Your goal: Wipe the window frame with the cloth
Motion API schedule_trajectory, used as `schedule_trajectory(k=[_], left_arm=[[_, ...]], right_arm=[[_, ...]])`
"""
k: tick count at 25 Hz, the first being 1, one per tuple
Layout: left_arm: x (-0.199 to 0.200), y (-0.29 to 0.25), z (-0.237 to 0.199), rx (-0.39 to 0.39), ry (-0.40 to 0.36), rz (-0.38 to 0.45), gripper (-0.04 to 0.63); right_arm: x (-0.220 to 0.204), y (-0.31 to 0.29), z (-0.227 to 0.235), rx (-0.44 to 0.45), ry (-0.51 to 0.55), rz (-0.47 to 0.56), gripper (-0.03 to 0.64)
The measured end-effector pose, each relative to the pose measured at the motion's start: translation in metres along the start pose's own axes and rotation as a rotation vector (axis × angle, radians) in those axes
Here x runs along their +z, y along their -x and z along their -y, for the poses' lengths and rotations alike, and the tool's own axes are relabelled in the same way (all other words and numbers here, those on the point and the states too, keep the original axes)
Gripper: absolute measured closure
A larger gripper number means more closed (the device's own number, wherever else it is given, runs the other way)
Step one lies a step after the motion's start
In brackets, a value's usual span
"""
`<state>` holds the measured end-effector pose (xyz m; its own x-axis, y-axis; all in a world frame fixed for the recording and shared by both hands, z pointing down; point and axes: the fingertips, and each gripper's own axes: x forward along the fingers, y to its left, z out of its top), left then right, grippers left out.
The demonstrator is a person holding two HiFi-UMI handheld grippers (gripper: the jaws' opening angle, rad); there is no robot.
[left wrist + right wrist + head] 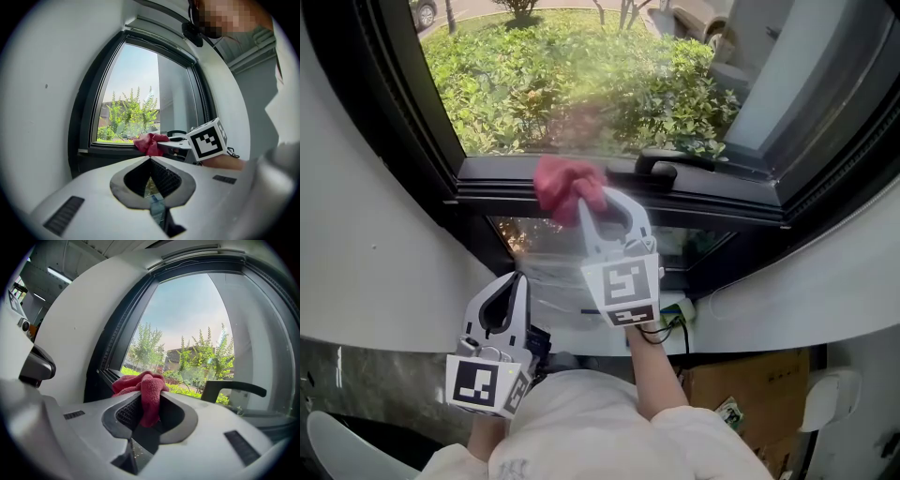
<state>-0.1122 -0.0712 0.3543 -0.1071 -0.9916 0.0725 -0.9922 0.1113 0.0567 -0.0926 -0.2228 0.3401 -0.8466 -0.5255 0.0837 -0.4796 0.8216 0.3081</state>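
Right gripper (pixel 584 208) is clamped on the cloth (pixel 565 184). The red wad is bunched out past the tips, with a tail pinched back between the pads. Cloth sits at the bottom rail of the frame (pixel 722 195), just left of the handle (pixel 660 168). Looks like contact, can't confirm pressure. Left gripper (pixel 150 160) is closed on nothing, held low by the sill (pixel 384 300), well clear of the frame.

Step as I read it: wiping along the bottom rail. Can't tell how much of the frame is done.

To do it well:
- Firm clamp. The wad looks soft and loose and would likely drag out if the grip eases.
- Press the wad onto the rail, not the hard tips, which could scrape the black finish.
- Stroke along the rail, not across.
- The handle blocks the run rightward. Lift over it or go round, and don't snag the cloth.
- Angle the wad into the corners and the edge by the glass (pixel 572 84).

Left not needed unless the cloth wants re-bunching.
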Motion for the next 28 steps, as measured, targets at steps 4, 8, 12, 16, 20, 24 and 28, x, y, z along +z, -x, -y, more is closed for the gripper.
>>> schedule_trajectory(k=[4,8,12,16,20,24,28], left_arm=[[-0.0011,-0.0009,-0.0013,0.002,-0.001,-0.001,0.588],[-0.0008,-0.0015,-0.0018,0.004,-0.001,-0.002,0.588],[0.0002,-0.002,-0.0022,0.007,0.0,-0.003,0.588],[-0.0002,-0.0016,-0.0007,0.006,0.0,-0.003,0.588],[-0.0002,-0.0013,0.002,0.002,-0.002,-0.003,0.588],[-0.0005,-0.0011,0.0036,0.0,-0.003,-0.003,0.588],[-0.0007,-0.0005,0.0044,0.001,-0.001,-0.001,0.588]], right_arm=[[-0.0006,-0.0001,-0.0002,0.001,0.001,0.002,0.532],[-0.0004,0.0004,0.0005,0.002,0.0,0.003,0.532],[-0.0003,0.0014,0.0028,0.0,-0.002,0.003,0.531],[-0.0014,0.004,0.0056,-0.004,-0.002,0.003,0.532],[-0.0024,0.0071,0.0092,-0.011,-0.005,0.005,0.531],[-0.0025,0.007,0.0093,-0.012,-0.004,0.005,0.531],[-0.003,0.0071,0.0092,-0.01,-0.002,0.005,0.531]])
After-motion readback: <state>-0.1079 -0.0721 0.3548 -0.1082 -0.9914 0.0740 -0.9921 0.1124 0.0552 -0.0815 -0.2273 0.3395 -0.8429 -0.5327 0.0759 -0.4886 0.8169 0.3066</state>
